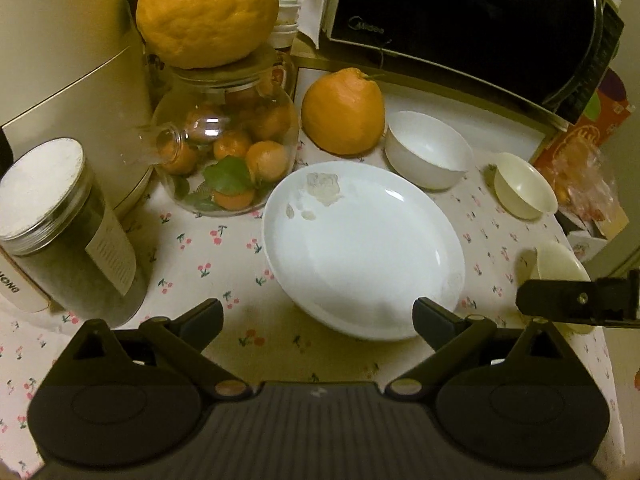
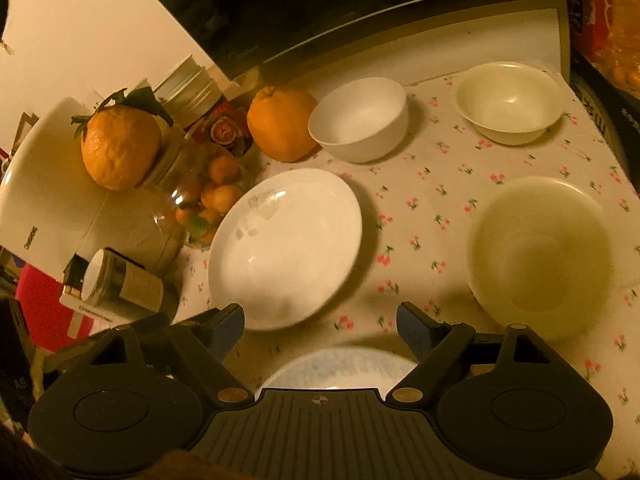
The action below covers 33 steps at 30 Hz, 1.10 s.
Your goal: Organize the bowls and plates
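A large white plate (image 1: pixel 362 252) lies mid-table; it also shows in the right wrist view (image 2: pixel 286 246). Behind it stand a white bowl (image 1: pixel 428 150) (image 2: pixel 360 118) and a cream bowl (image 1: pixel 524 186) (image 2: pixel 510 102). A cream plate (image 2: pixel 540 256) lies to the right, its edge visible in the left wrist view (image 1: pixel 558 268). A bluish dish (image 2: pixel 340 368) lies under my right gripper. My left gripper (image 1: pixel 318 316) is open and empty, just above the white plate's near rim. My right gripper (image 2: pixel 320 322) is open and empty, near the table's front; part of it shows in the left wrist view (image 1: pixel 576 302).
A glass jar of small oranges (image 1: pixel 226 156) topped by a large citrus (image 1: pixel 208 12), another citrus (image 1: pixel 342 112), a lidded canister (image 1: pixel 60 228) and a white appliance (image 1: pixel 72 80) crowd the left. A black microwave (image 1: pixel 472 20) stands behind. A snack bag (image 1: pixel 580 168) sits at right.
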Motion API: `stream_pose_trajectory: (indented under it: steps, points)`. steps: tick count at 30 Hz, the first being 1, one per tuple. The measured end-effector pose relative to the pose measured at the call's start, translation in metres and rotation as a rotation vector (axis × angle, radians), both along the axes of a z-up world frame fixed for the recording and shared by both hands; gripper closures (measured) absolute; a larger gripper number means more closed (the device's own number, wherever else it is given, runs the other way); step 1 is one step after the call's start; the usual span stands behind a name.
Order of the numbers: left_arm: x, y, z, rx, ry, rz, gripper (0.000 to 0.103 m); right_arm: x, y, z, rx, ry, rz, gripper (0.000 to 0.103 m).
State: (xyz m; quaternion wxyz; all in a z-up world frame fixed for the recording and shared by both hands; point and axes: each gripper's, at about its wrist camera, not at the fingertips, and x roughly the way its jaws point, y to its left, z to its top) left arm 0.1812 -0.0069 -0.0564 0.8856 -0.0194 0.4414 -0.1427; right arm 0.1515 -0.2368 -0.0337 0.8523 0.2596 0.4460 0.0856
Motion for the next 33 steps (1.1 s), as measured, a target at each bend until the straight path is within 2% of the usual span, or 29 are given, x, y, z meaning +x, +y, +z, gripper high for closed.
stream_pose_trajectory:
  steps: [6, 15, 25, 33]
  points:
    - [0.011, -0.002, -0.009, -0.040, -0.009, 0.038, 0.004, 0.022, -0.005, -0.010, 0.029, -0.014, -0.029, 0.018]
    - [0.023, -0.007, -0.015, -0.058, -0.023, 0.049, 0.015, 0.047, -0.004, -0.028, 0.037, -0.028, -0.047, 0.018]
    - [0.032, -0.009, -0.024, -0.058, -0.026, 0.037, 0.040, 0.061, 0.003, -0.037, 0.027, -0.037, -0.030, 0.019]
    - [0.035, -0.006, -0.030, -0.061, -0.027, 0.046, 0.058, 0.069, 0.001, -0.050, 0.031, -0.010, -0.047, 0.039]
